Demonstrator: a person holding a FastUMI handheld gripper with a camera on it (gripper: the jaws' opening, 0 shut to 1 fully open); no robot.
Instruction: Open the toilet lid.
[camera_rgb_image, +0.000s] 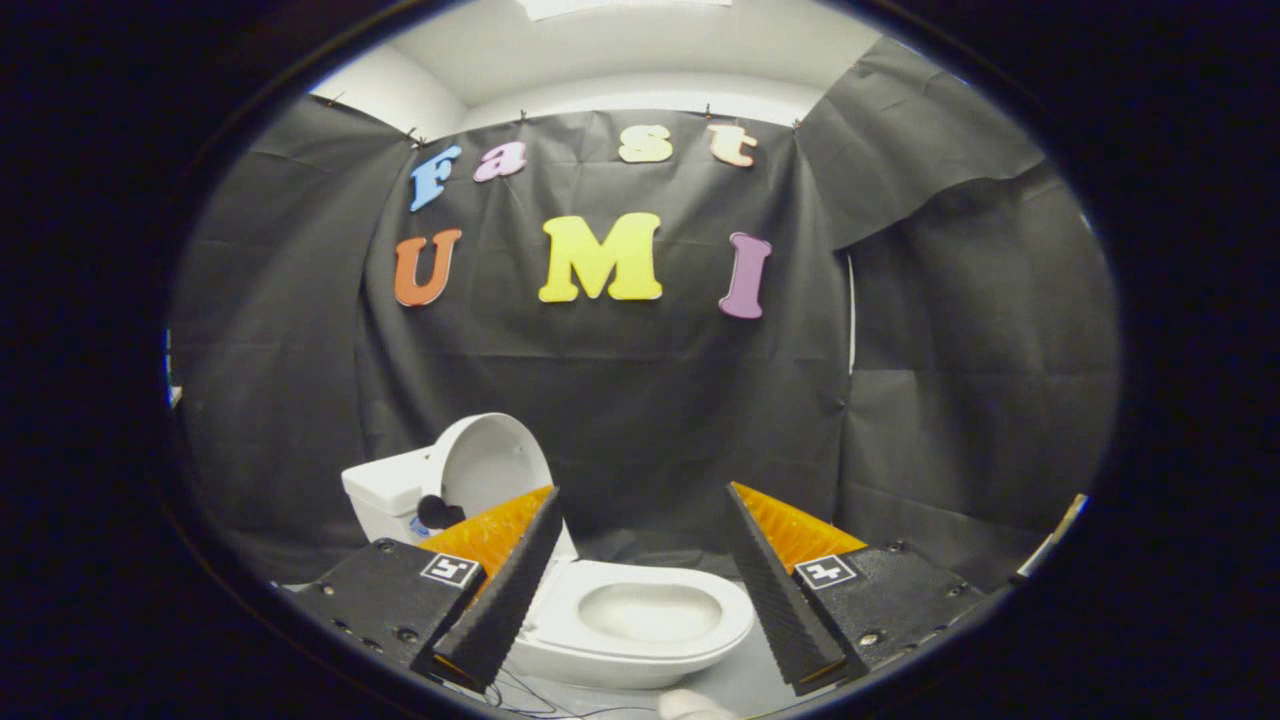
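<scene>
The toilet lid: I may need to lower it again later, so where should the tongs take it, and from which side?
Grip the lid by its rounded top rim, the free edge farthest from the hinge. It stands upright against the tank, so only the front face and rim are reachable. Come from the bowl side. The tongs are open, holding nothing, with the bowl between the fingers.

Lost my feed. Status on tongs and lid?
Tongs open, holding nothing. Lid already up, leaning on tank. Bowl exposed between fingers. Nothing in the way.
</scene>
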